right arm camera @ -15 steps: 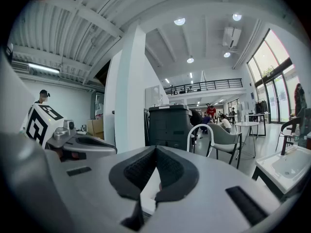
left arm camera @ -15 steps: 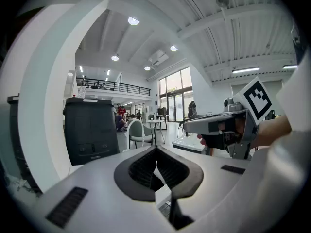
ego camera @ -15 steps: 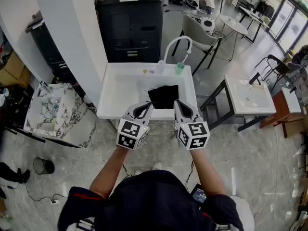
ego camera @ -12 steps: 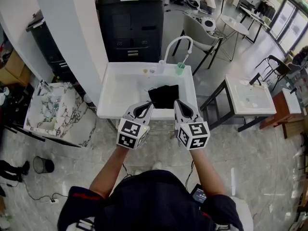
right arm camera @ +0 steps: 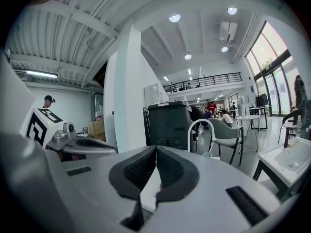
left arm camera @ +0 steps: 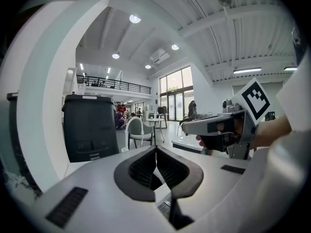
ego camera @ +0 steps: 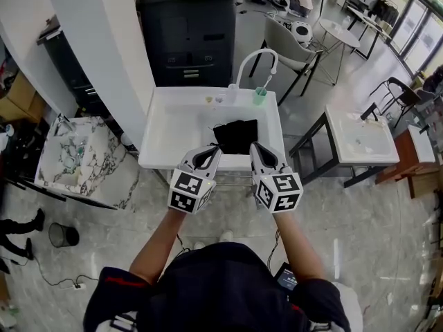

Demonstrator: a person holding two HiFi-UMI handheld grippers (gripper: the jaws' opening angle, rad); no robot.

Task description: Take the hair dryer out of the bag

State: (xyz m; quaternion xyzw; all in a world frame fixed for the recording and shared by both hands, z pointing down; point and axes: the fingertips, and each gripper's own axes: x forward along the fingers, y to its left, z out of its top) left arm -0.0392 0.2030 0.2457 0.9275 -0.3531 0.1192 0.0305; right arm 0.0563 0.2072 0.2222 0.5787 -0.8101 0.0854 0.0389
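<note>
Firstly, room: we look steeply down on an open hall; a dark cabinet (ego camera: pixel 187 33) stands behind the work spot, with chairs and small tables well apart to the right.
Counter: a white counter (ego camera: pixel 169 133) with a raised rim, carrying a curved tap (ego camera: pixel 255 59) at its far edge.
Bag: a soft black bag (ego camera: pixel 236 137) lies on the right half of the counter, near the front rim and just beyond both claws.
Hair dryer: it shows in no view; we judge that it is inside the bag.
Left claw (ego camera: pixel 213 151): clenched on nothing, its jaws pressed together, held near level over the counter's front rim, just left of the bag's near corner.
Right claw (ego camera: pixel 255 148): likewise clenched and empty, at the front rim by the bag's right near corner.
Green cup (ego camera: pixel 259 97): stands beside the tap's base, apart from the bag.
Step in hand: we judge this to be the approach; neither claw touches the bag.
Doing it well: we would release both claws before reaching in. One claw should pinch the fabric and hold the bag down. The other can then draw the dryer out without dragging the limp bag along. We cannot tell which side the bag's mouth faces, so find it first, and keep clear of tap and cup.
</note>
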